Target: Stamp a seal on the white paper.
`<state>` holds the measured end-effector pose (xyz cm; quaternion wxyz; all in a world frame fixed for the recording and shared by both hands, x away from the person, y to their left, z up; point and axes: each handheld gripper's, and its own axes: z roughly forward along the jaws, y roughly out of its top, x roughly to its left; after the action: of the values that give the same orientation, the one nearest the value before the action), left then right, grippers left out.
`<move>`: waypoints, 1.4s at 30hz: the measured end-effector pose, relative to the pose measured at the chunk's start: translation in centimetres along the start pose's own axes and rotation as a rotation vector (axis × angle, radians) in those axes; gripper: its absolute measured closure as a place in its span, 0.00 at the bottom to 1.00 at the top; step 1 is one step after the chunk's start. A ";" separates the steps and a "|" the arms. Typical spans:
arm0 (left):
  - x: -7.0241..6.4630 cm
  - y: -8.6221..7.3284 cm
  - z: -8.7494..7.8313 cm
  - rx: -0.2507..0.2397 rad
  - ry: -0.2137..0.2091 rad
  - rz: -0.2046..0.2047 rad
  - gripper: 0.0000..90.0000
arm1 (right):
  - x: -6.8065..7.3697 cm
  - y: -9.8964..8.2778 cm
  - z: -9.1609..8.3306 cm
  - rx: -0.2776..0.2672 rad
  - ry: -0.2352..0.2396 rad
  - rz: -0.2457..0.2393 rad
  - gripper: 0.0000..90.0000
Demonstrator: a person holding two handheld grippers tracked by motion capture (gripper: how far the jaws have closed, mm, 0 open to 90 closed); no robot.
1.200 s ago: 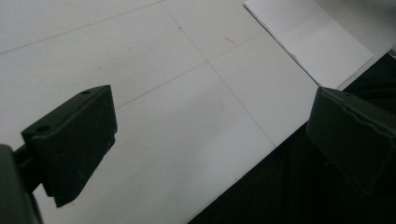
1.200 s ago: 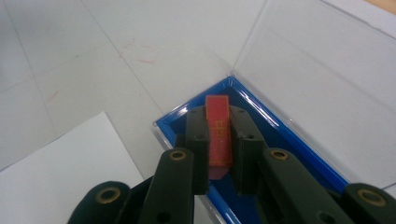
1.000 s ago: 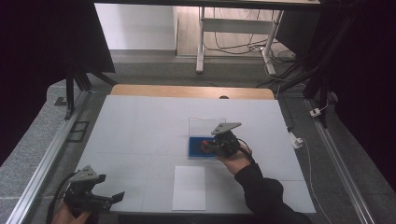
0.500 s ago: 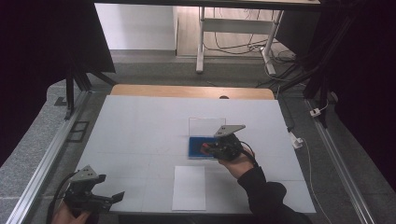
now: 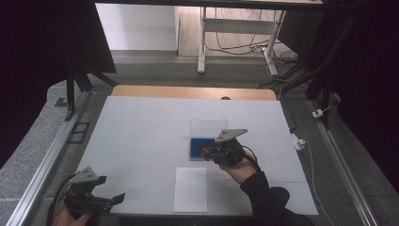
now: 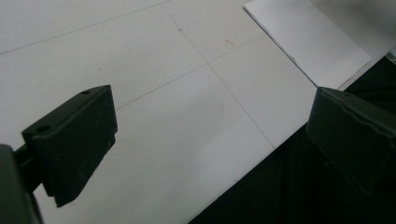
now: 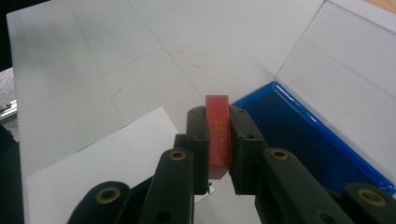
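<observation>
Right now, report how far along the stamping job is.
Done: the blue ink pad lies open, its clear lid raised. In hand: the right gripper clamps the red stamp beside the pad. Left: the white sheet looks unmarked; the left gripper waits open.

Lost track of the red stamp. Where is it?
In the right gripper view, the red stamp is clamped in the right gripper, above the table between the paper and blue tray.

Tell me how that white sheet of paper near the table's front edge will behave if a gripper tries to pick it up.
The white sheet lies flat on the table, so jaws probably can't get under it and it will likely slide when pushed. It looks thin, so once lifted by an edge it would likely droop and weigh almost nothing. A hard pinch may crease it.
</observation>
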<state>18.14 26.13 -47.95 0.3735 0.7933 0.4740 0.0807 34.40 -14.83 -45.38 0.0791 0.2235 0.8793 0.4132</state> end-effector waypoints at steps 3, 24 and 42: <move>0.0 0.0 0.0 -0.002 0.000 0.001 0.03 | 0.4 -0.1 0.0 0.004 0.006 -0.005 0.89; 0.0 0.0 -0.1 -0.009 -0.001 -0.003 0.03 | 2.4 -1.7 -0.9 0.025 0.039 0.007 0.89; 0.0 0.0 0.0 -0.004 -0.002 0.002 0.03 | 4.9 -2.3 0.6 0.081 0.075 -0.071 0.89</move>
<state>18.08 26.12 -47.93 0.3756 0.7930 0.4727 0.0811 29.44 -13.46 -47.31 0.0516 0.1797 0.9050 0.3822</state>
